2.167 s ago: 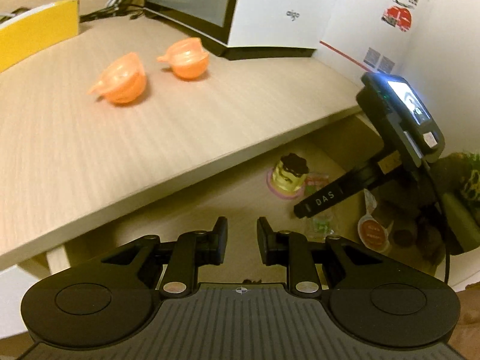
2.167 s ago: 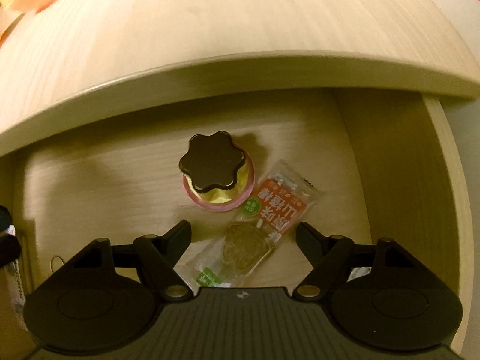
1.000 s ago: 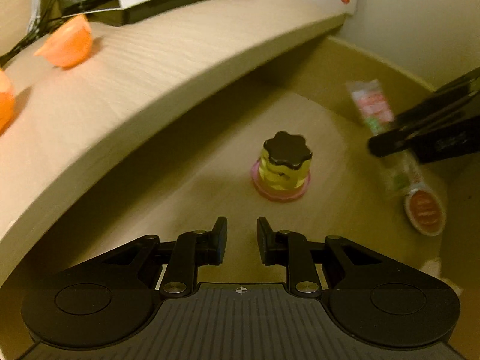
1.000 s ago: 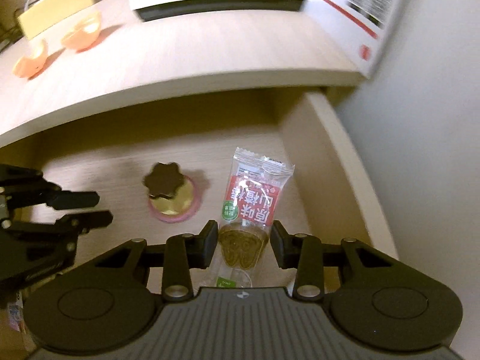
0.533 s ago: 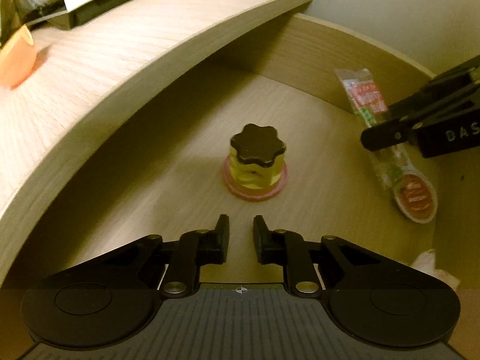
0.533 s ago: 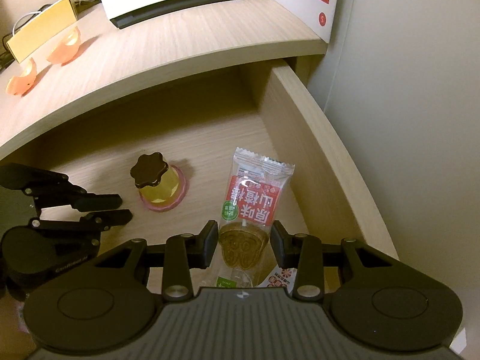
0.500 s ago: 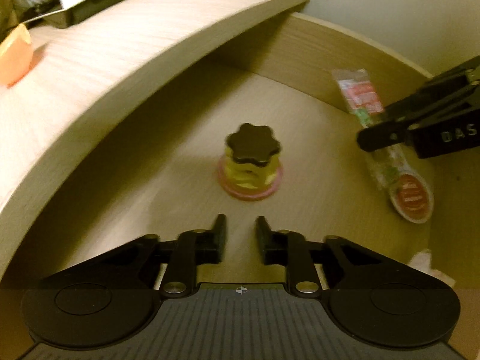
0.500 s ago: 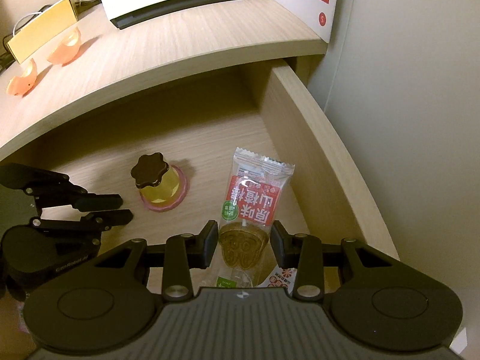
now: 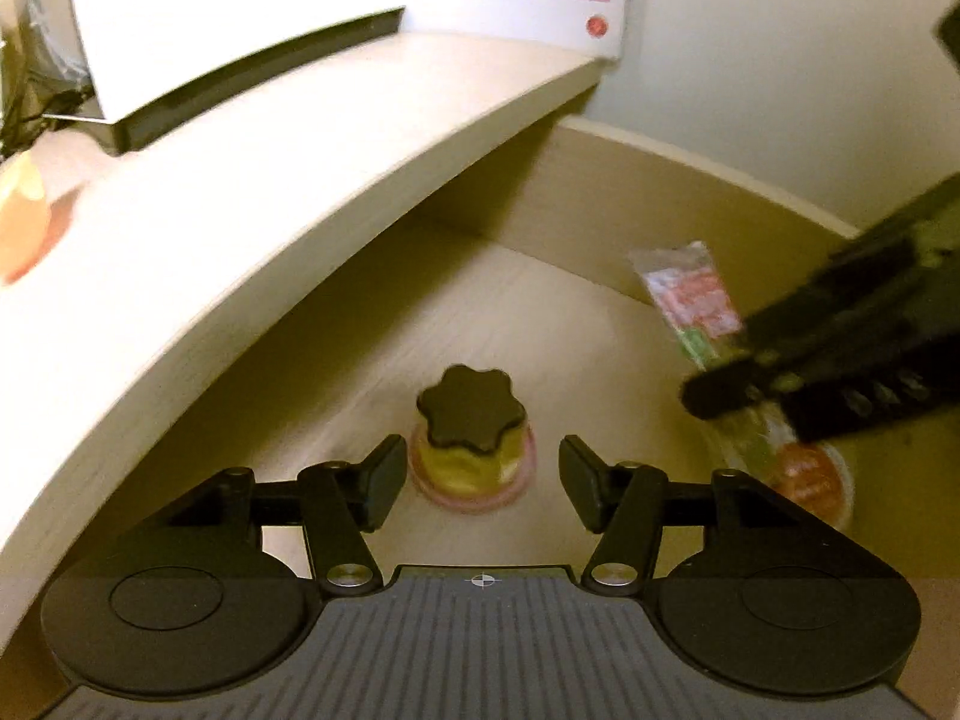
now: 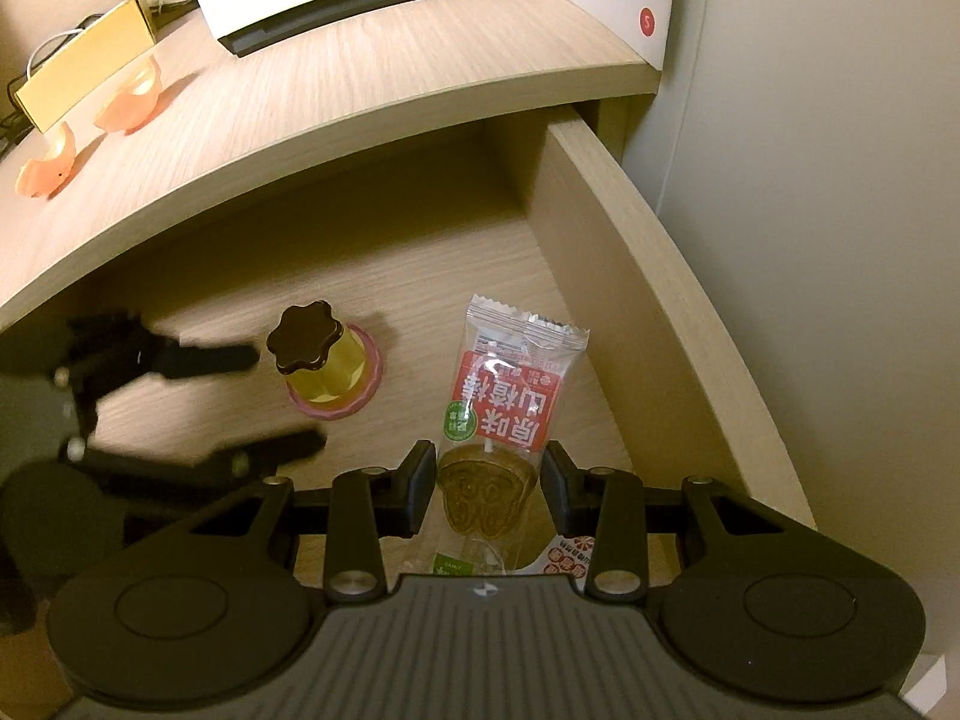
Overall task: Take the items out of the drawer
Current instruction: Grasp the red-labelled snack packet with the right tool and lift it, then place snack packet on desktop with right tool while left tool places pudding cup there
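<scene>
Drawer [image 10: 654, 276] pulled open under the desk top [image 10: 336, 102]; two items in hand or nearly so, none yet set down outside it.

Right gripper [image 10: 487, 489] clenched on the clear snack packet [image 10: 510, 384], pads pressing either side of the brown wafer at its lower end; packet looks lifted clear of the drawer floor, its crimped top pointing toward the drawer back; not yet carried out over the desk.

Left gripper [image 9: 482, 483] released, jaws having just been opening to their widest; the small yellow jar with a dark flower-shaped lid [image 9: 471, 450] stands upright on its pink base on the drawer floor, framed between the two pads but touched by neither; nothing held on this side.

A small round red-lidded cup [image 9: 810, 480] lies near the drawer's front right, partly hidden behind the right gripper in the left view; a printed corner of something also shows beneath the packet in the right view, probably the same cup; cannot tell for sure.

Two orange half-shells [image 10: 129, 99] already sit on the desk by a yellow box [image 10: 84, 63].

Judgement: packet grasped, jar about to be grasped, cup left; roughly the early middle of the job.
</scene>
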The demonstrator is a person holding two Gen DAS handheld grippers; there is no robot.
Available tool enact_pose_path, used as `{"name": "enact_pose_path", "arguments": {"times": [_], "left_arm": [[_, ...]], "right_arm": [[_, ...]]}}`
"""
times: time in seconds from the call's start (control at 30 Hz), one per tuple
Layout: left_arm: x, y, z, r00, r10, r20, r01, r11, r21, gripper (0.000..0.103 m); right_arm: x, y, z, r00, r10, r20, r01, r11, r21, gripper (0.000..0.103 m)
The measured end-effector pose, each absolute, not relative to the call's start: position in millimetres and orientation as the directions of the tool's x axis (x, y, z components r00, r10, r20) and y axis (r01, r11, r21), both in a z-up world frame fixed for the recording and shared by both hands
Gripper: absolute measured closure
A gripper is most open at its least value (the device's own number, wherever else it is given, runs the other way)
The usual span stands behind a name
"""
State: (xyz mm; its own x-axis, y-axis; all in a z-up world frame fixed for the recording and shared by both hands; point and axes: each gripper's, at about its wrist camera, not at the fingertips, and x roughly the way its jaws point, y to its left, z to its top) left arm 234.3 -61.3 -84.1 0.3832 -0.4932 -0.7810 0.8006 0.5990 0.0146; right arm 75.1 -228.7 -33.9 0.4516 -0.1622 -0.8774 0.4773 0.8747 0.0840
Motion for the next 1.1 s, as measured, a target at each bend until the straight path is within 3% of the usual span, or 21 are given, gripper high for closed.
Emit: {"name": "enact_pose_path", "arguments": {"times": [0.17,0.27,0.4,0.57,0.7,0.77,0.87,1.1], "left_arm": [[241,-77,-97,0.394,-0.487,-0.78,0.788,0.616,0.014,0.042],[238,-78,-97,0.414,-0.501,-0.76,0.79,0.613,0.026,0.055],[233,-68,-84,0.391,-0.518,-0.761,0.795,0.607,-0.005,0.055],[216,-30,-29,0.413,-0.575,-0.706,0.745,0.66,-0.102,0.055],[220,17,42,0.551,-0.598,-0.582,0.648,0.746,-0.153,0.055],[230,44,69,0.666,-0.529,-0.527,0.554,0.823,-0.126,0.055],[263,78,79,0.768,-0.354,-0.533,0.378,0.923,-0.067,0.055],[333,138,59,0.77,-0.199,-0.606,0.152,0.98,-0.13,0.055]], "right_arm": [[76,-228,-34,0.448,-0.158,-0.88,0.468,0.88,0.081,0.065],[78,-225,-34,0.439,-0.163,-0.884,0.453,0.889,0.061,0.065],[82,-219,-32,0.423,-0.164,-0.891,0.417,0.909,0.03,0.065],[88,-213,-8,0.47,-0.121,-0.875,0.347,0.936,0.057,0.065],[113,-201,41,0.599,-0.088,-0.796,0.23,0.971,0.066,0.065],[136,-188,72,0.685,-0.078,-0.724,0.143,0.989,0.028,0.065],[177,-171,103,0.768,-0.029,-0.64,0.045,0.999,0.008,0.065],[272,-134,89,0.754,0.026,-0.656,-0.066,0.997,-0.037,0.065]]}}
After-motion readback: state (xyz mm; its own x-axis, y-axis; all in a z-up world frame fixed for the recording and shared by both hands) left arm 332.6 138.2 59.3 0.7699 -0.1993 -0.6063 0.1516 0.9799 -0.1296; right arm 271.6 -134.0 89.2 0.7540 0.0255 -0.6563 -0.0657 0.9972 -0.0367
